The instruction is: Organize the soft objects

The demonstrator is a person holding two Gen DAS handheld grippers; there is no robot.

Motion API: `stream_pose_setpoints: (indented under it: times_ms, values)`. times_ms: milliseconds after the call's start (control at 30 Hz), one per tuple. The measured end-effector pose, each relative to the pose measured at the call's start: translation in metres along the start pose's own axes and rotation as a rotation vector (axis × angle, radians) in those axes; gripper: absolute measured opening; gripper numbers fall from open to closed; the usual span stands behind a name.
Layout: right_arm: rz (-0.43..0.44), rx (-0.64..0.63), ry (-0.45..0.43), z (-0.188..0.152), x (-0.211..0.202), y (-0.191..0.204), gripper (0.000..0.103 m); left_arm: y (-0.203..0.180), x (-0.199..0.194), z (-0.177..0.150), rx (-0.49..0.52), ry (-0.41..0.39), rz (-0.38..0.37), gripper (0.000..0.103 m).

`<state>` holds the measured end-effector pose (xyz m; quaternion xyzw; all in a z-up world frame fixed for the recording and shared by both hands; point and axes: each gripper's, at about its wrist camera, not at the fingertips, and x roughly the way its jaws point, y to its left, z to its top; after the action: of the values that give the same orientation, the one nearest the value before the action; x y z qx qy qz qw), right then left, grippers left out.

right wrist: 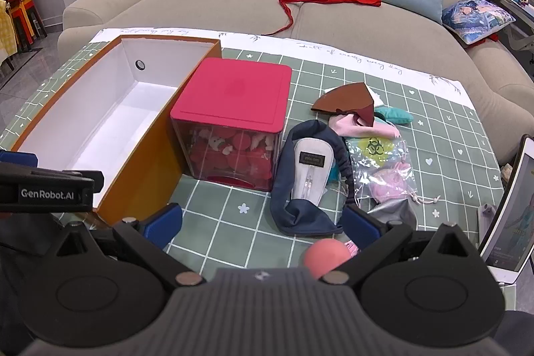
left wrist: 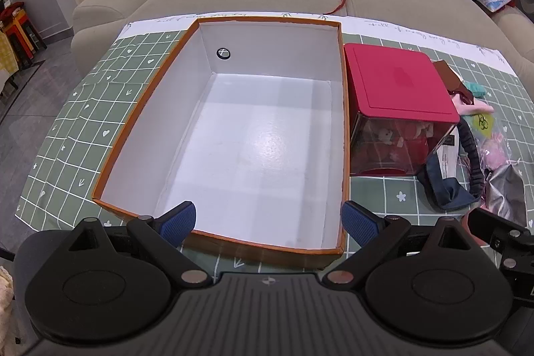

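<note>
Left gripper (left wrist: 268, 221) spread wide, holding nothing, over the near rim of the orange box (right wrist: 143, 169), red-lidded clear cube (right wrist: 233, 122) touching the box's right wall, navy pouch (right wrist: 300, 189) and bagged soft items (right wrist: 383, 169) right of that, right gripper (right wrist: 263, 222) spread, nothing held, above the cloth beside the pouch.

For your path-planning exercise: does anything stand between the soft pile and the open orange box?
Yes. The red-lidded clear cube stands between the soft pile and the orange box, beside its right wall.
</note>
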<state>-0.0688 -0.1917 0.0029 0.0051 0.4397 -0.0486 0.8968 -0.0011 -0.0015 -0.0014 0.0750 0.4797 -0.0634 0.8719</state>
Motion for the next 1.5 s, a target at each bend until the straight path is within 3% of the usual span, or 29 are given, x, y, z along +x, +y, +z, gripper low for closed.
stream_pose_setpoints:
  times_ms: [500,800,1000,1267,1500]
  values:
    - [0.007,0.014,0.025,-0.004,0.008,-0.008,0.100,-0.003,-0.006,0.001,0.002,-0.027,-0.022,0.103]
    - [0.004,0.071,0.066,-0.010,0.024,-0.049,0.100,-0.026,-0.002,-0.005,0.069,-0.005,-0.065,0.103]
    - [0.020,0.106,0.122,-0.016,0.044,-0.082,0.100,-0.049,0.008,-0.013,0.144,0.049,-0.139,0.103]
    - [-0.004,0.172,0.163,-0.028,0.066,-0.130,0.093,-0.087,0.007,-0.027,0.295,0.024,-0.116,0.103]
    - [-0.002,0.254,0.196,-0.039,0.088,-0.161,0.084,-0.109,0.007,-0.029,0.344,0.021,-0.054,0.103]
